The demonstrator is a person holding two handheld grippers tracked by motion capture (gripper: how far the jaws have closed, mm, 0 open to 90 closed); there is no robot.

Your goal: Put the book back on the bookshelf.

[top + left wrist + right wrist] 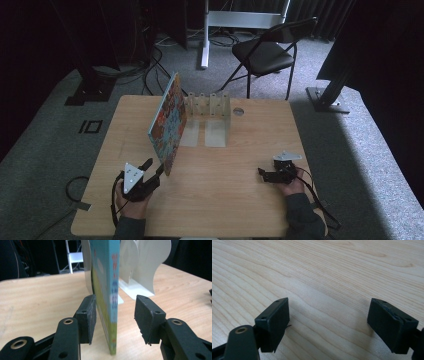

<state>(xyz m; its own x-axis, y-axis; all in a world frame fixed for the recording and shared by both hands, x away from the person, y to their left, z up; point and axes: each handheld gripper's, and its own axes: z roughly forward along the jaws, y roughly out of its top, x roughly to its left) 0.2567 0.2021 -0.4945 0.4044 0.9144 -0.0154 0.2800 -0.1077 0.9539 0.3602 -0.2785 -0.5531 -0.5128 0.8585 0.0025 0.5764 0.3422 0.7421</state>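
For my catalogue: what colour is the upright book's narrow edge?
Light blue edge with red lettering, green toward the bottom; clearest in the left gripper view.

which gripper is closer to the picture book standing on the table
Left. The left gripper is right at the picture book, its open jaws on either side of the book's near edge. The right gripper rests far off to the right, jaws open over bare table.

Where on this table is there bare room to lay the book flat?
The widest bare patch lies between the left tool and right tool, in front of the rack. The table is also bare right of the rack. It is crowded at the back middle, where the book stands beside the rack.
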